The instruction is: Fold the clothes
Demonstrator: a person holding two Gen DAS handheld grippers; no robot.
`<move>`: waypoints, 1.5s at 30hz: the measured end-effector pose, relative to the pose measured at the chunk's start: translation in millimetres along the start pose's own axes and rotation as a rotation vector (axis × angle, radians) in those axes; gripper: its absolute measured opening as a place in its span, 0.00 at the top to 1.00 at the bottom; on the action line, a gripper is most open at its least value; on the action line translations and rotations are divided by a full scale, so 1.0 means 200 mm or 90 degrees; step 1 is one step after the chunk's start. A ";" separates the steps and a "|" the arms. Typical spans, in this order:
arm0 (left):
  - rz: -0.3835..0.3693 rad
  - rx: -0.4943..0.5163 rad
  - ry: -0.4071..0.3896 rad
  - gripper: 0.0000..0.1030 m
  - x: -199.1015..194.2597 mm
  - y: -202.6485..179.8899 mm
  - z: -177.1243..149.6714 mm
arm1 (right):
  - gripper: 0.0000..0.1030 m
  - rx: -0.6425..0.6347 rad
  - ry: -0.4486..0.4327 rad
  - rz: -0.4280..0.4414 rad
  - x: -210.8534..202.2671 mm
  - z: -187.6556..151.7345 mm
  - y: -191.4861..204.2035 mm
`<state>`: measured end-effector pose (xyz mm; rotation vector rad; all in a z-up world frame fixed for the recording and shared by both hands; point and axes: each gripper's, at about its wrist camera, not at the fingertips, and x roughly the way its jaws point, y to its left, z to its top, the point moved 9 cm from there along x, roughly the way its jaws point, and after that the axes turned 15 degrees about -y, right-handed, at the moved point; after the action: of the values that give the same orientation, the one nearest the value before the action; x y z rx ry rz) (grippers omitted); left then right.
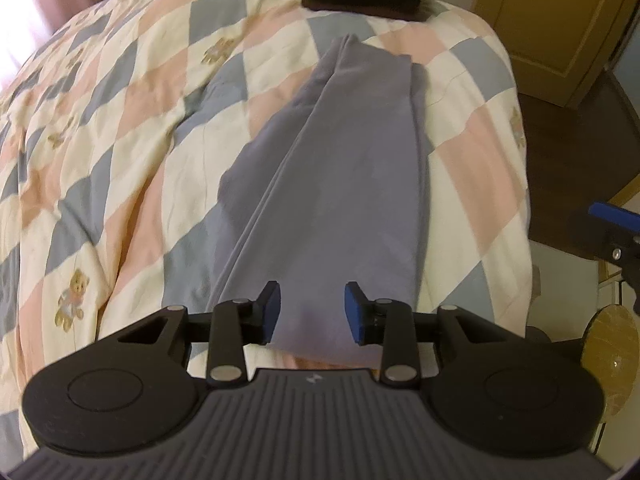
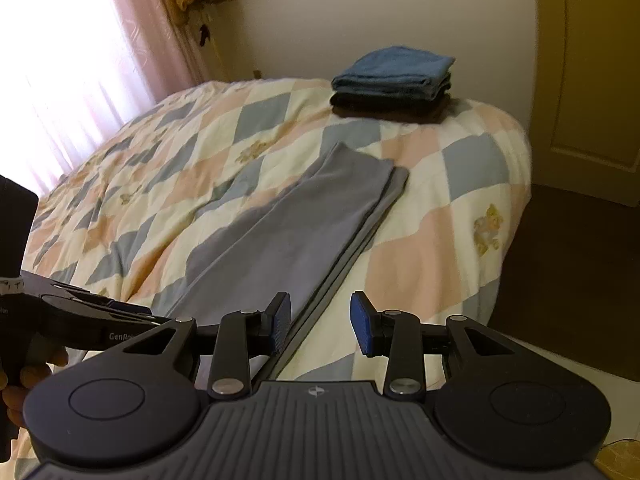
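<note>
A long grey garment (image 1: 340, 168), folded lengthwise into a narrow strip, lies flat on the checked quilt (image 1: 120, 120). My left gripper (image 1: 314, 314) hovers open over the strip's near end, and the cloth shows in the gap without touching either pad. In the right wrist view the same garment (image 2: 288, 232) runs away diagonally. My right gripper (image 2: 322, 324) is open above its near right edge, with nothing pinched between the pads. A hand (image 2: 28, 376) holds the other tool at the left edge.
A stack of folded towels (image 2: 394, 76), blue on dark, sits at the far end of the bed. Dark floor (image 2: 560, 280) and a door (image 2: 592, 80) lie to the right. A pink curtain (image 2: 132, 28) hangs at the left. A round wooden stool (image 1: 612, 348) stands beside the bed.
</note>
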<state>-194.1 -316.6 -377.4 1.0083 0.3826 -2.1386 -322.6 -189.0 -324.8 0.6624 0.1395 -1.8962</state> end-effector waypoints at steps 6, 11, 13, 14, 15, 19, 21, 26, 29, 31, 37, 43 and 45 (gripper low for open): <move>-0.015 0.019 -0.014 0.71 -0.04 -0.05 0.06 | 0.64 0.009 -0.012 -0.013 -0.05 0.03 -0.03; -0.022 0.030 -0.029 0.69 -0.05 -0.06 0.11 | 0.64 0.008 -0.024 -0.020 -0.08 0.05 -0.02; -0.024 0.033 -0.032 0.69 -0.04 -0.06 0.12 | 0.64 0.010 -0.024 -0.020 -0.09 0.05 -0.02; -0.024 0.035 -0.033 0.69 -0.04 -0.05 0.12 | 0.64 0.010 -0.022 -0.022 -0.08 0.05 -0.02; -0.024 0.037 -0.032 0.69 -0.03 -0.05 0.11 | 0.64 0.010 -0.020 -0.022 -0.08 0.05 -0.01; -0.018 0.039 -0.026 0.69 -0.02 -0.01 0.09 | 0.64 0.008 -0.011 -0.014 -0.06 0.02 0.02; -0.016 0.035 -0.026 0.69 -0.01 0.01 0.09 | 0.64 0.006 -0.005 -0.009 -0.05 0.00 0.05; -0.013 0.029 -0.024 0.69 0.00 0.05 0.07 | 0.64 -0.003 0.007 0.002 -0.02 -0.02 0.09; -0.012 0.027 -0.023 0.69 0.01 0.07 0.06 | 0.64 -0.007 0.011 0.006 0.00 -0.03 0.11; -0.012 0.026 -0.023 0.69 0.02 0.09 0.05 | 0.64 -0.011 0.014 0.007 0.00 -0.04 0.13; -0.009 0.056 -0.020 0.69 0.06 0.15 -0.02 | 0.64 -0.025 0.025 0.011 0.04 -0.08 0.15; -0.020 0.225 -0.068 0.67 0.03 0.20 -0.23 | 0.64 -0.053 0.045 0.021 0.06 -0.17 0.19; -0.036 0.317 -0.084 0.64 0.01 0.19 -0.31 | 0.59 -0.082 0.051 0.031 0.07 -0.21 0.23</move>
<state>-134.3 -310.3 -418.8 1.1208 -0.2020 -2.3942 -269.9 -203.0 -357.5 0.6490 0.2917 -1.7975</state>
